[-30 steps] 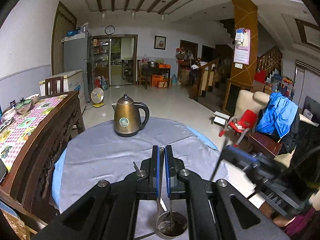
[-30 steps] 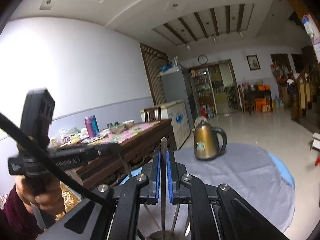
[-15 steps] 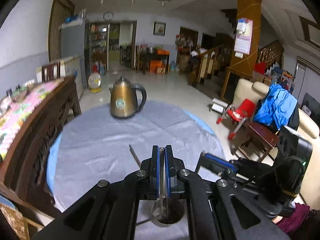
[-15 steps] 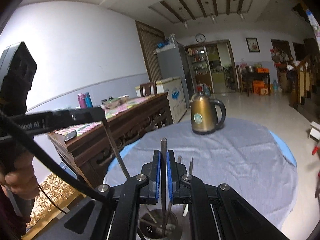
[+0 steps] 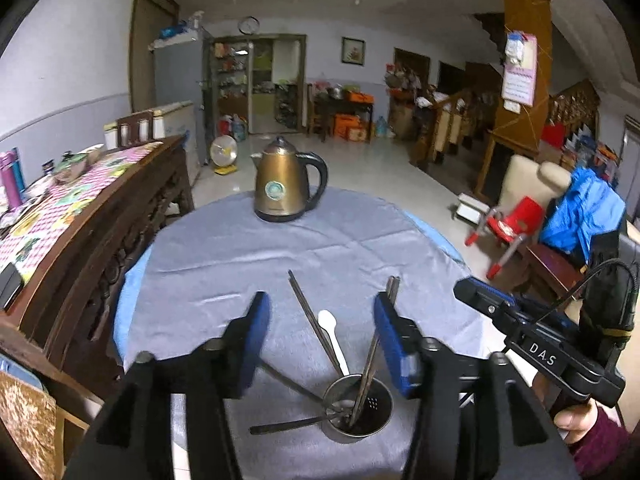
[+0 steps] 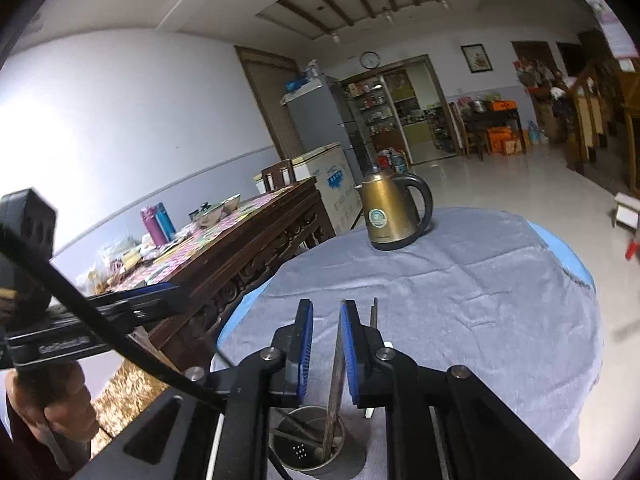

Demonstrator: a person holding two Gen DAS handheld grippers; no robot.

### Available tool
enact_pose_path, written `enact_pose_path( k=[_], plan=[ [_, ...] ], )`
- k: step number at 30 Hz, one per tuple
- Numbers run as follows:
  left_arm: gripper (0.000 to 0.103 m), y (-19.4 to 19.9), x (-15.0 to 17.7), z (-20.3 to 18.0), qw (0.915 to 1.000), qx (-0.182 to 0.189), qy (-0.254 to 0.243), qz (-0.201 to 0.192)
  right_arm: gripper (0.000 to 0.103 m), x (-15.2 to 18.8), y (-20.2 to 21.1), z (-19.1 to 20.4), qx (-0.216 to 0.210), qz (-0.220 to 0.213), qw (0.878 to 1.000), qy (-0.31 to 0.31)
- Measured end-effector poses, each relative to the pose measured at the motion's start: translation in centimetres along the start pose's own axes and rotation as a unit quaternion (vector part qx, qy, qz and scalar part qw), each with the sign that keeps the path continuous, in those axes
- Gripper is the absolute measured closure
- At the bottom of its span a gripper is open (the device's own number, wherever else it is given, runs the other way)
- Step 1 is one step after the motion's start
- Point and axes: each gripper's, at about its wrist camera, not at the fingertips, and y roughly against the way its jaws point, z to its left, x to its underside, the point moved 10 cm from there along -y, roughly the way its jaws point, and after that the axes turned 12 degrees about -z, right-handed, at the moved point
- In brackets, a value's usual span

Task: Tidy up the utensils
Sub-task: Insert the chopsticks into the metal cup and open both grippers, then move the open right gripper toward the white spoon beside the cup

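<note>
Several utensils (image 5: pixel 362 376) upright, leaning in holder (image 5: pixel 357 408); both grippers' fingers (image 5: pixel 256 340) just parted, empty

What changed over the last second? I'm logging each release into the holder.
Both grippers sank toward the utensil holder. The left gripper has just opened, dropping its utensil in; the right gripper has just been opening around its chopstick. The kettle stayed put.
</note>
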Motion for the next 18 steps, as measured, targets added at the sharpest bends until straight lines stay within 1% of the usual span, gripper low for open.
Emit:
enact_pose_path(
  k=[2, 5, 7, 9, 11, 13, 18],
  plan=[
    [0.034, 0.6, 0.0, 0.2, 0.9993, -0.031, -0.009, -0.019, 0.087, 0.4, 0.2, -0.9, 0.008, 0.002, 1.0, -0.01],
    [0.025, 1.0, 0.3, 0.3, 0.9963, -0.074, -0.028, -0.033, 0.085, 0.7, 0.5, -1.9, 0.018, 0.007, 1.0, -0.022],
    [0.025, 0.9, 0.8, 0.2, 0.9932, -0.102, -0.045, -0.033, 0.075, 0.9, 0.7, -2.5, 0.024, 0.01, 0.999, -0.029],
    [0.025, 0.7, 1.1, 0.2, 0.9912, -0.118, -0.055, -0.027, 0.068, 1.0, 0.9, -3.0, 0.033, 0.009, 0.999, -0.032],
    [0.025, 0.7, 1.4, 0.3, 0.9892, -0.132, -0.059, -0.021, 0.067, 1.0, 1.3, -3.1, 0.037, 0.007, 0.999, -0.032],
    [0.025, 0.9, 1.5, 0.3, 0.9884, -0.138, -0.06, -0.019, 0.067, 1.0, 1.7, -3.3, 0.043, 0.007, 0.999, -0.029],
    [0.024, 1.8, 1.4, 0.3, 0.984, -0.162, -0.071, -0.027, 0.067, 1.0, 2.4, -3.2, 0.045, 0.006, 0.999, -0.029]
  ],
)
